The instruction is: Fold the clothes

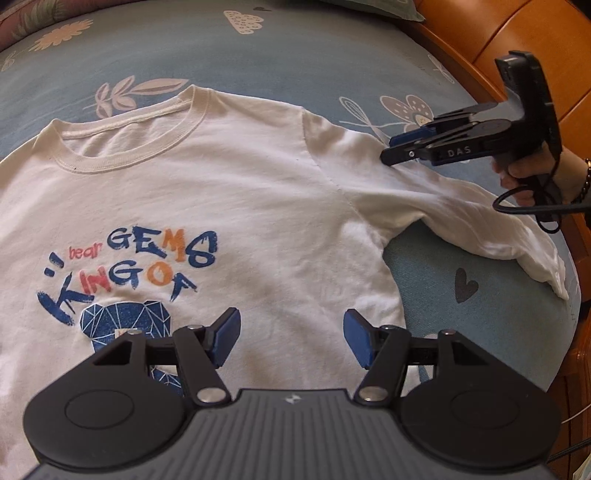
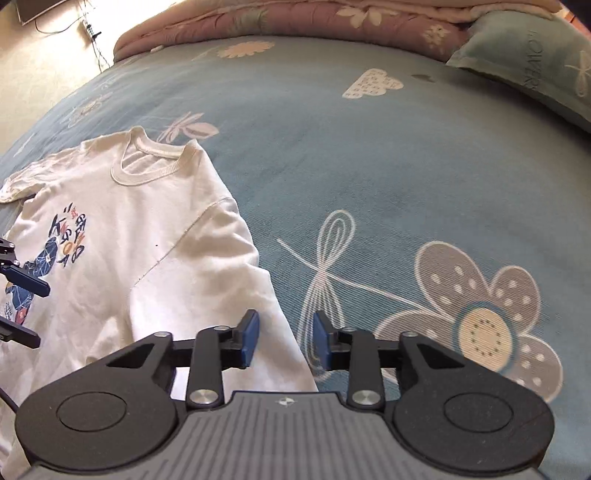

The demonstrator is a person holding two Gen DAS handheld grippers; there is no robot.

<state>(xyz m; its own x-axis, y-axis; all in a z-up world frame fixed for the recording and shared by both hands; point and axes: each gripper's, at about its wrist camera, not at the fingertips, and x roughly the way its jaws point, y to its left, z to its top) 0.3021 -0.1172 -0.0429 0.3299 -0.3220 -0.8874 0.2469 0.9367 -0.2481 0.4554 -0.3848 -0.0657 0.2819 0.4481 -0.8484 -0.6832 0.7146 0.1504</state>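
Observation:
A white T-shirt (image 1: 258, 192) with a blue bear and the print "bear GEMS KING OF" lies face up and flat on the blue flowered bedsheet (image 1: 258, 48). One sleeve (image 1: 480, 221) stretches out towards the bed's edge. My left gripper (image 1: 291, 332) hovers open over the shirt's lower body beside the print, with nothing gripped. In the right wrist view it shows at the left edge (image 2: 40, 314). My right gripper (image 2: 284, 336) is open above the sleeve's (image 2: 221, 295) outer edge. From the left wrist view the right gripper (image 1: 395, 147) is over the shoulder seam.
A wooden bed frame (image 1: 517, 44) runs along the side by the sleeve. A person's hand (image 1: 524, 181) holds the right gripper's handle, with a cable hanging from it. A green pillow (image 2: 535, 70) and a folded pink quilt (image 2: 295, 18) lie at the head of the bed.

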